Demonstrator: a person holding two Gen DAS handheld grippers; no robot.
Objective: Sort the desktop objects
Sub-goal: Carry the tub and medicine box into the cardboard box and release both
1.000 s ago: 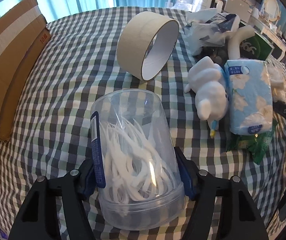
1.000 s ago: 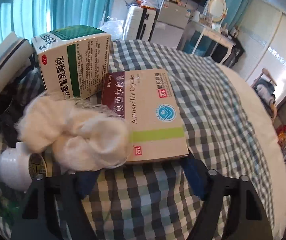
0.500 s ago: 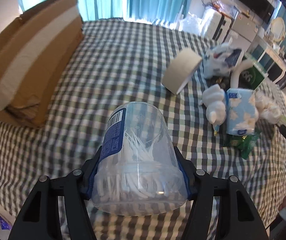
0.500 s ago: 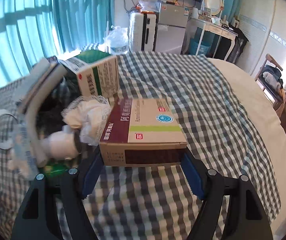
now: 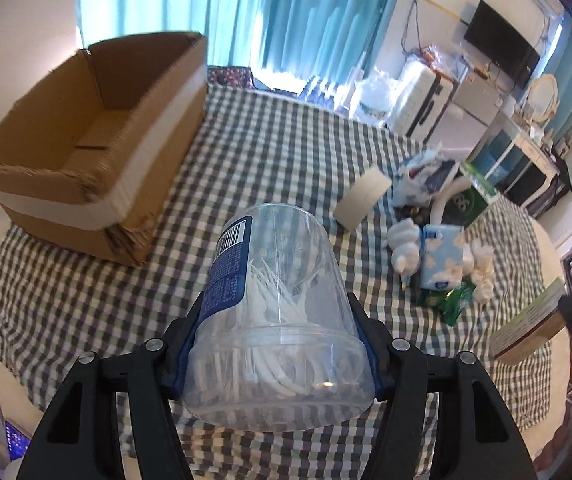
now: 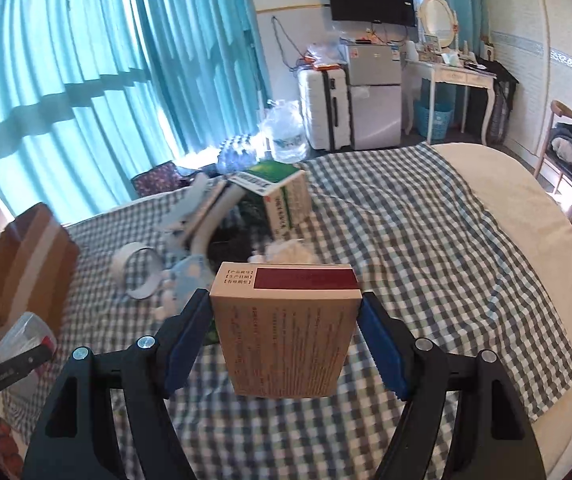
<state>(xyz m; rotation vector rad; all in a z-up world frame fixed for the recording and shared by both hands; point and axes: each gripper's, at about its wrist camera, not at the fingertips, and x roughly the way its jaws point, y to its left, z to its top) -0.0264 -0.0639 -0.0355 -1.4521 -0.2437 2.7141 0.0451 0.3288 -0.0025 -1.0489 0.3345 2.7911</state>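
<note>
My left gripper point(image 5: 278, 344) is shut on a clear plastic jar of white floss picks point(image 5: 278, 312) and holds it above the checked cloth. An open cardboard box point(image 5: 90, 140) stands at the far left. My right gripper point(image 6: 286, 332) is shut on a tan medicine box with a maroon end point(image 6: 286, 328), lifted above the cloth. That box and gripper also show at the right edge of the left wrist view point(image 5: 529, 328). The jar shows at the lower left of the right wrist view point(image 6: 22, 344).
A pile lies at the right on the cloth: a tape roll point(image 5: 361, 196), a white plush toy point(image 5: 405, 244), a blue tissue pack point(image 5: 441, 256), cotton point(image 5: 481, 264), a green packet point(image 5: 449, 300) and a green-white box point(image 6: 286, 200). The cloth's edge point(image 6: 525, 280) lies to the right.
Both grippers have risen with their loads. The left has swung toward the cardboard box, whose open inside now shows. The medicine box has left the cloth and tilted end-up.
</note>
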